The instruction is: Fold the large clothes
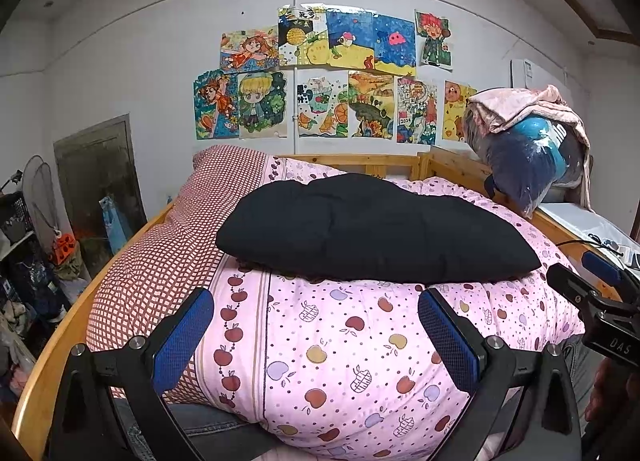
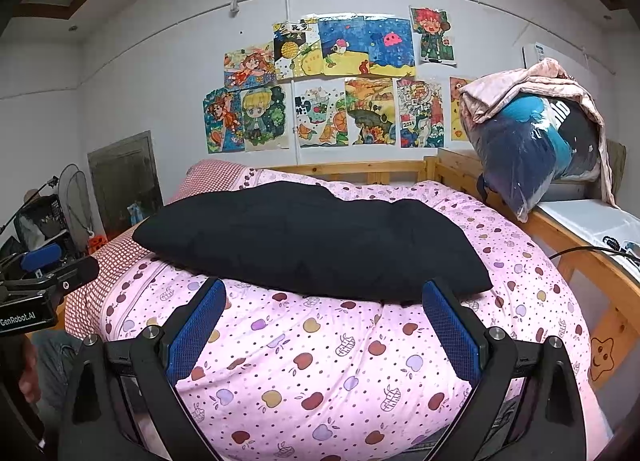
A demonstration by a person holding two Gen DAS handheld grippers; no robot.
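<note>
Left wrist view: a black garment lies across the middle of the frame, folded into a thick, rounded oblong on a pink quilt printed with apples. The left gripper fills the lower part of the frame, its two blue-padded fingers spread wide with nothing between them, short of the garment's near edge. A red checked pillow sits at centre left. At the right edge, the right gripper pokes in. Children's drawings cover the wall at upper centre, and a bagged bundle sits on the wooden bed frame at upper right.

Right wrist view: the same garment stretches across mid-frame, its right corner tapering toward the lower right. The right gripper is at the bottom, fingers also wide apart and empty, their tips just at the garment's near edge. The left gripper shows at the left edge; from here I cannot tell how its fingers stand.

The garment looks soft, padded and fairly bulky, limp rather than stiff, and probably light for its size. It should sag and slump if lifted from one point. The two near corners, one per gripper, look like the best places to pinch, taking only the cloth and not the quilt beneath.
</note>
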